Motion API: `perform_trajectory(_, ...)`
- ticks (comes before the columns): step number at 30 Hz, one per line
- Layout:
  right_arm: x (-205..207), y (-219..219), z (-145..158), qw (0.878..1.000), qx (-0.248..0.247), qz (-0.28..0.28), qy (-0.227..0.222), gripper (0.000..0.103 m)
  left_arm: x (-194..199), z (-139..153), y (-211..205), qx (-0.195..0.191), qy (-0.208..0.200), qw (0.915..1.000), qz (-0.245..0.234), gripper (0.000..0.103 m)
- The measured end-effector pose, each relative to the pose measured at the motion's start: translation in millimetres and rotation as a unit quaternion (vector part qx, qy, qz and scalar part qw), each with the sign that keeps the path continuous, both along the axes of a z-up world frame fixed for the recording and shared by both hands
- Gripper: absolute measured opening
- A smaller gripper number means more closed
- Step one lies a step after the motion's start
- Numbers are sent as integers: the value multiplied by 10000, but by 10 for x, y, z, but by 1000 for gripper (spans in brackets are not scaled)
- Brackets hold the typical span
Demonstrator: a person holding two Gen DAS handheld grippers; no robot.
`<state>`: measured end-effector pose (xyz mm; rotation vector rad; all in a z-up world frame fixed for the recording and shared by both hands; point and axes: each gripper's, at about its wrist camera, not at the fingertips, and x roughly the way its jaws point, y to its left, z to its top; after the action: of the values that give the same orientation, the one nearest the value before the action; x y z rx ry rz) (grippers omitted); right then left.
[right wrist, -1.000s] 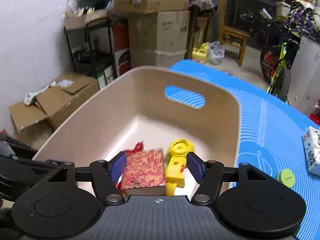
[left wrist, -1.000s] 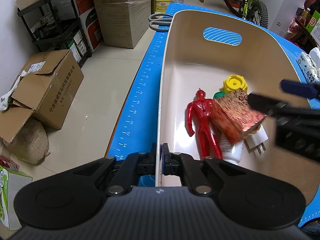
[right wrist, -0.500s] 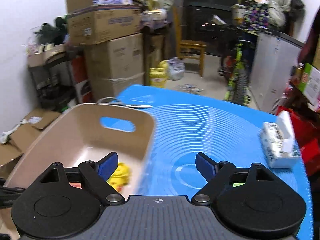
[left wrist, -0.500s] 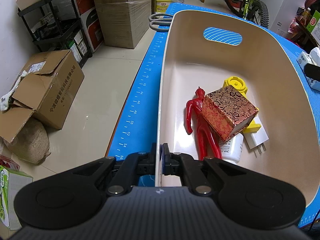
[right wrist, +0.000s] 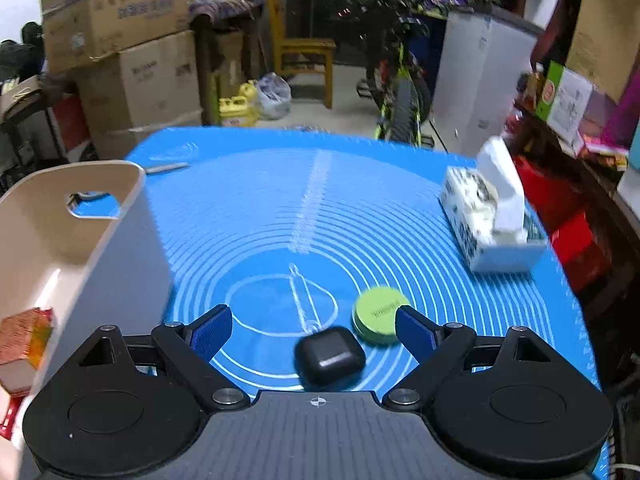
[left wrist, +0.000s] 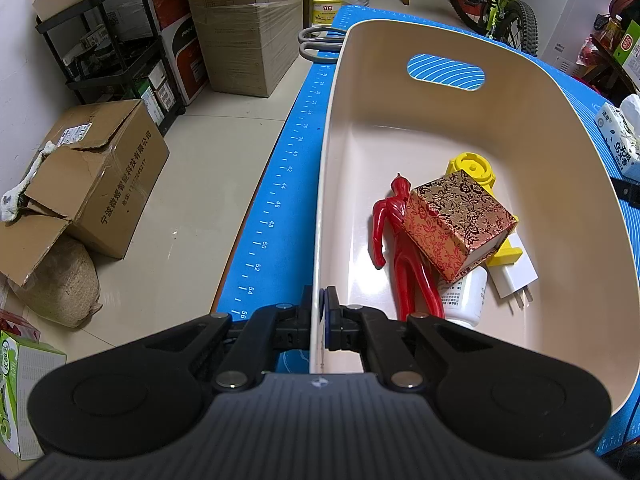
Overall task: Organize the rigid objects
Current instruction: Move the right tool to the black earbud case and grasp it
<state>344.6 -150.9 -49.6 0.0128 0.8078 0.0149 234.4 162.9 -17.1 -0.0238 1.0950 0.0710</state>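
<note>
The right gripper (right wrist: 314, 330) is hovering over the blue mat (right wrist: 248, 216), its jaws opening with nothing pressed between the pads. A black case (right wrist: 330, 356) is lying on the mat between the fingers, a green round lid (right wrist: 380, 314) sitting just right of the case. The beige bin (right wrist: 80, 248) is standing left of the case, and a tissue pack (right wrist: 490, 216) is lying well beyond it to the right.
</note>
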Motion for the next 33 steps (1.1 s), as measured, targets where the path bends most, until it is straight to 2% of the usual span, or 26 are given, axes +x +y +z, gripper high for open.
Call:
perform_trajectory(15, 85, -206, -513, 9995, 160, -45, 259, 89, 1, -1, 1, 2, 0, 10000, 0, 6)
perform_trajectory(20, 131, -211, -637, 9992, 204, -104, 323, 85, 1, -1, -1, 3, 1, 10000, -1, 6)
perform_trajectory(25, 133, -145, -693, 9997, 76, -88, 192, 82, 2, -1, 0, 3, 0, 10000, -3, 6)
perform_trajectory(28, 139, -124, -694, 9999, 99, -75, 114, 71, 0, 3, 0, 9, 2, 10000, -1, 6)
perform_trajectory(30, 144, -114, -678, 9999, 114, -74, 96, 57, 2, -1, 3, 0, 1, 10000, 3, 6)
perform_trajectory(33, 156, -97, -655, 9999, 58, -93, 111, 57, 1, 0, -2, 3, 0, 10000, 1, 6)
